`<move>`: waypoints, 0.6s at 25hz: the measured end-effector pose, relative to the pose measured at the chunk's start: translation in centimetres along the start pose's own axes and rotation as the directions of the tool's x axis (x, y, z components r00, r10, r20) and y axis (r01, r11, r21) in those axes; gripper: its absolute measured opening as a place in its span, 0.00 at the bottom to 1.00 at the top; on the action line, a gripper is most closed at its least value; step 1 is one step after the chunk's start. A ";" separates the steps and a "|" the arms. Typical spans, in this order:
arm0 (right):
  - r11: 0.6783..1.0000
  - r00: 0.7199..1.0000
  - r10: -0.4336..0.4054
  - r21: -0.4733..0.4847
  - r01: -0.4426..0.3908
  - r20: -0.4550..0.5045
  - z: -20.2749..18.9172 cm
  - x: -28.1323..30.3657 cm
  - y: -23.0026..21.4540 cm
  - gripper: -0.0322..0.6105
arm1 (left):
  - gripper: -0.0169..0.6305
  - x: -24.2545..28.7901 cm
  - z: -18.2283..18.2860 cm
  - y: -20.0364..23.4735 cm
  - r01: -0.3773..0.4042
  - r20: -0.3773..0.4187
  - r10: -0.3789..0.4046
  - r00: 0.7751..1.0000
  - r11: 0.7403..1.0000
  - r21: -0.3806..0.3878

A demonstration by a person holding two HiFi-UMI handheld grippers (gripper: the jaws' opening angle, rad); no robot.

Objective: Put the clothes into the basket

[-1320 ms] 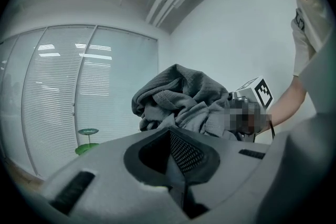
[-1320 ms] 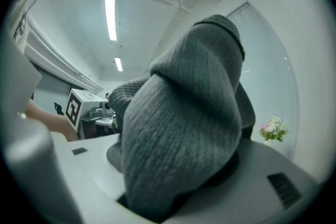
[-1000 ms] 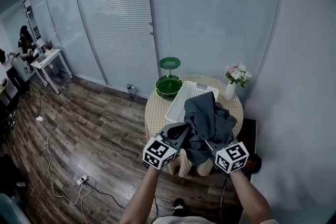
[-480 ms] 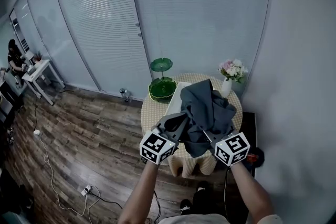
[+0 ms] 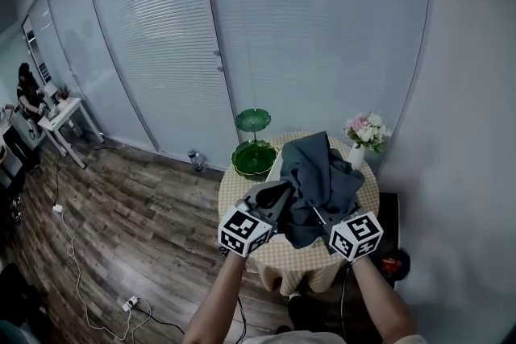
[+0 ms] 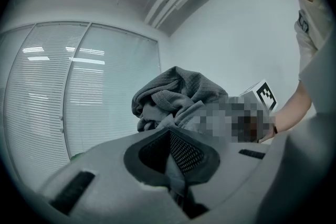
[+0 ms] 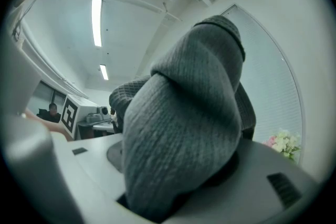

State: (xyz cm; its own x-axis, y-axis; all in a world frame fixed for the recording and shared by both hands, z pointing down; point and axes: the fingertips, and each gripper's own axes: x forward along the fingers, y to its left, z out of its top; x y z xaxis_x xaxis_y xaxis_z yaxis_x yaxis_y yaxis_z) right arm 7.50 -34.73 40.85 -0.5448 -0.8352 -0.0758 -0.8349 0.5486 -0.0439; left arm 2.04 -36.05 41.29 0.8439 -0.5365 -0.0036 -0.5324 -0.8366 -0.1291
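Observation:
A dark grey knitted garment (image 5: 318, 177) hangs bunched between both grippers, held up over the round table (image 5: 300, 263). My left gripper (image 5: 281, 195) is shut on a thin fold of it; in the left gripper view the cloth (image 6: 173, 93) piles up just past the jaws. My right gripper (image 5: 317, 214) is shut on a thick roll of the garment (image 7: 189, 128), which fills the right gripper view. From the head view the garment hides the basket.
On the table's far side stand a green two-tier dish (image 5: 254, 155) and a white vase of flowers (image 5: 365, 134). Glass walls with blinds rise behind. Cables lie on the wooden floor (image 5: 121, 205) at left. A person (image 5: 31, 91) stands by a distant desk.
Both grippers have carried the garment forward and slightly up over the table. The white basket, seen behind the cloth before, is now covered by it.

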 end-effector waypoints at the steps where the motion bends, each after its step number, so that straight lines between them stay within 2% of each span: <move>1: 1.000 1.000 0.002 0.000 -0.002 -0.002 -0.1 0.7 -0.6 0.41 | 0.05 0.6 -0.2 0.7 -0.002 0.000 0.002 1.000 1.000 -0.002; 8: 1.000 1.000 -0.002 0.013 0.002 -0.025 -1.2 4.8 -5.0 0.41 | 0.05 4.8 -1.8 4.8 -0.011 -0.025 0.010 1.000 1.000 -0.029; 15: 0.998 0.998 -0.001 0.058 0.005 -0.062 -3.3 7.6 -7.5 0.41 | 0.05 6.8 -4.0 7.3 -0.024 -0.076 0.020 0.997 0.999 -0.047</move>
State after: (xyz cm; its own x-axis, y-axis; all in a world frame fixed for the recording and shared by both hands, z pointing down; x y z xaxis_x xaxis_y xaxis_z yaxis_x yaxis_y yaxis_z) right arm 9.34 -45.27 43.91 -0.5475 -0.8367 -0.0136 -0.8316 0.5459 -0.1019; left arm 3.64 -46.29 44.27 0.8255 -0.5601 0.0689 -0.5549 -0.8279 -0.0817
